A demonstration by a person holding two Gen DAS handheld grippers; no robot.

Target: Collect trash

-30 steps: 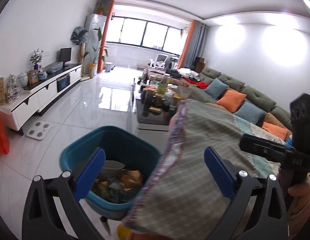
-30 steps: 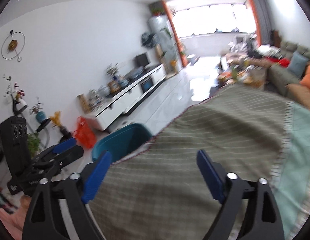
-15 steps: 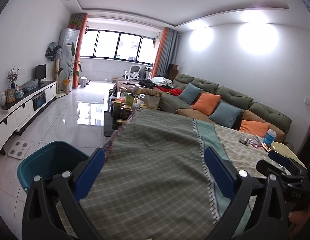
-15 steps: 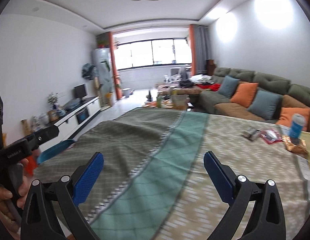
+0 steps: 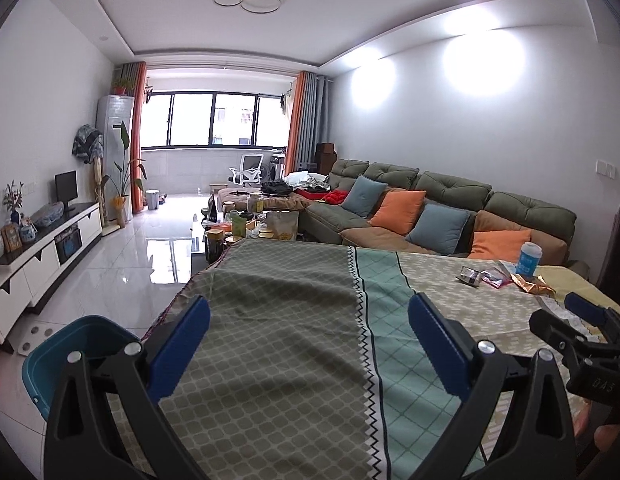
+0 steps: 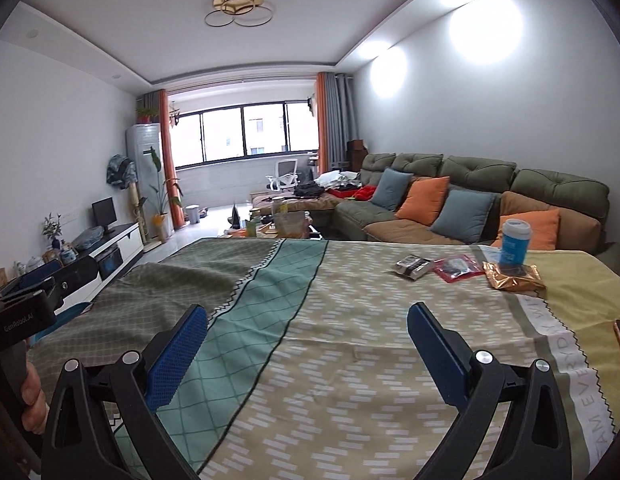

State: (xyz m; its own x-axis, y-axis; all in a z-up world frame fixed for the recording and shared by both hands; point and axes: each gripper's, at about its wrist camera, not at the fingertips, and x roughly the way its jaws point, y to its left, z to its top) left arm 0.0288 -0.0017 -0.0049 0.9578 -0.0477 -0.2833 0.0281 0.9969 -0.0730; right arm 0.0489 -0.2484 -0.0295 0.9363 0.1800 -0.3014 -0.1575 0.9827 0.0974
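Note:
Trash lies at the far right of the cloth-covered table [image 6: 350, 320]: a dark wrapper [image 6: 414, 267], a red packet [image 6: 458, 267], a gold foil bag [image 6: 514, 278] and a blue cup [image 6: 514, 246] standing on the bag. They also show in the left wrist view: wrapper [image 5: 469, 276], red packet [image 5: 496, 279], gold bag [image 5: 534, 285], cup [image 5: 530, 258]. A teal bin [image 5: 49, 364] stands on the floor left of the table. My left gripper [image 5: 307, 344] is open and empty above the table's left part. My right gripper [image 6: 307, 350] is open and empty, well short of the trash.
A green sofa [image 6: 490, 192] with orange and blue cushions runs behind the table. A cluttered coffee table [image 5: 249, 224] stands beyond it. A white TV cabinet [image 5: 41, 252] lines the left wall. A white scale [image 5: 33, 340] lies on the tiled floor.
Both grippers swung up and right from the bin, over the table. The trash at the far right has come into view. The bin has slid to the lower left.

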